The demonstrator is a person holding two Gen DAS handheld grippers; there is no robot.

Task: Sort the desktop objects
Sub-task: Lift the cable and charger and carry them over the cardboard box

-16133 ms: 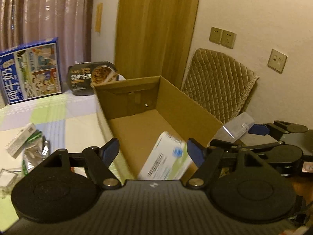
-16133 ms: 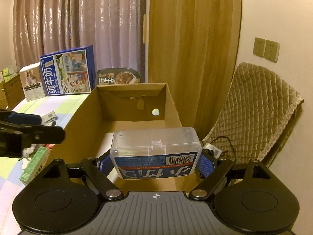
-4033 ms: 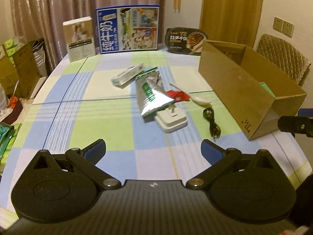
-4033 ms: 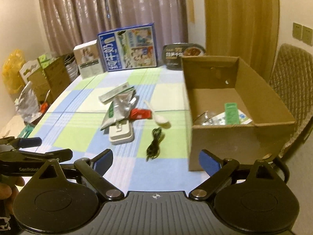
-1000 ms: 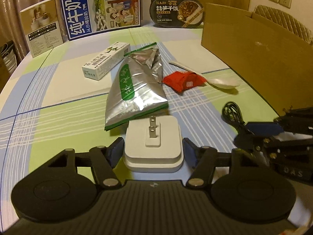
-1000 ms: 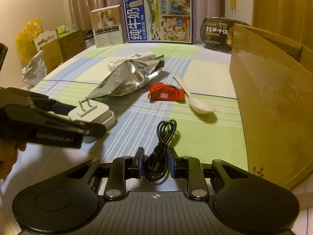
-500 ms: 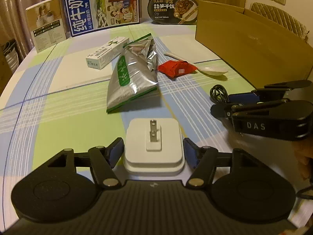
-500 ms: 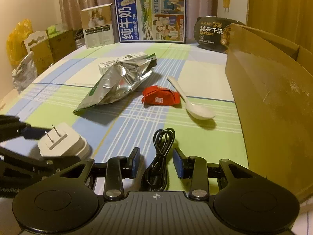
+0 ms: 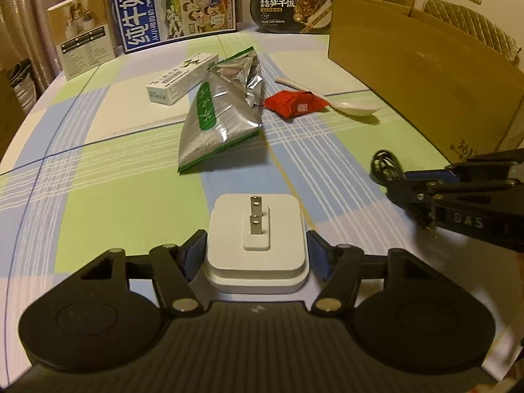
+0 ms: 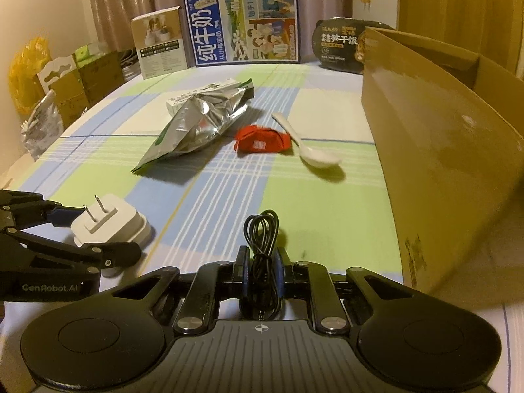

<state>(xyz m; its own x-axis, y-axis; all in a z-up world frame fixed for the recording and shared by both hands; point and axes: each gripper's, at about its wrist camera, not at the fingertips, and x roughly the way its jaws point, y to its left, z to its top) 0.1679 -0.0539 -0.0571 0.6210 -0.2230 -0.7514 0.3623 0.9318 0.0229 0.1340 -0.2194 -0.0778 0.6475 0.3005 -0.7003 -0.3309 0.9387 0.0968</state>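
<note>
- Sorting is judged partly done: a white plug adapter [image 9: 257,245] is clamped between the pads of the left tongs [image 9: 257,255], and a coiled black cable [image 10: 262,255] is pinched in the right tongs [image 10: 260,273], whose jaws have just been closing on it
- Left on the checked counter [image 10: 98,177] are a foil pouch [image 10: 196,124], a red packet [image 10: 262,142], a white spoon [image 10: 311,150] and a small white carton [image 9: 181,78]
- The cardboard box [image 10: 442,150] is seen at 2 o'clock in the right wrist view; its inside is hidden, so its contents cannot be told
- The adapter is seen at 6 o'clock in the left wrist view, prongs up, its two blades lined toward 12 o'clock
- The cable's long axis is run from 6 to 12 o'clock, its loop end pointed away from the tongs
</note>
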